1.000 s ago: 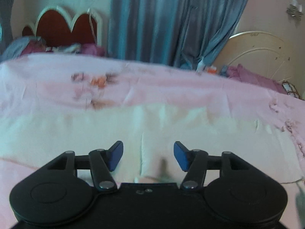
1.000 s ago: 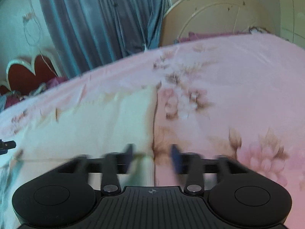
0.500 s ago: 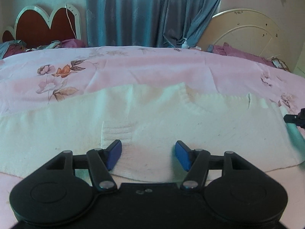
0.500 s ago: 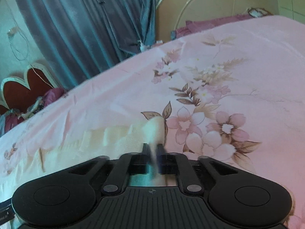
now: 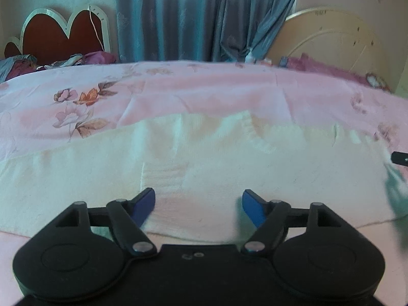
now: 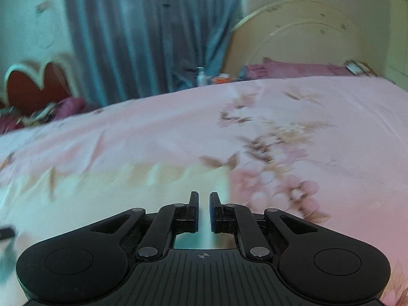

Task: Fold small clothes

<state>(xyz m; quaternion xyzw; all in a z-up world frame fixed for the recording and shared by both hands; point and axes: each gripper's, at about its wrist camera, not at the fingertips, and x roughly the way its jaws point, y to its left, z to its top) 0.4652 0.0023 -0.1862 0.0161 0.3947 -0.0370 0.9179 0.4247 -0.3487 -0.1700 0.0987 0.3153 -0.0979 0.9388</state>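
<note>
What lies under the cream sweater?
The cream sweater lies flat on the pink floral bedsheet, which shows around it. Anything directly beneath is covered.

Right claw [image 6: 203,210] pinching cream garment [image 6: 122,191]

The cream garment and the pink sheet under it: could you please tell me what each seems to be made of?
The cream garment looks like a soft knit, perhaps cotton or wool: a ribbed band shows near the left tongs, and its surface is matte and slightly fuzzy. The pink sheet looks like thin, smooth woven fabric with printed flowers and fine creases; the fibre cannot be told.
</note>
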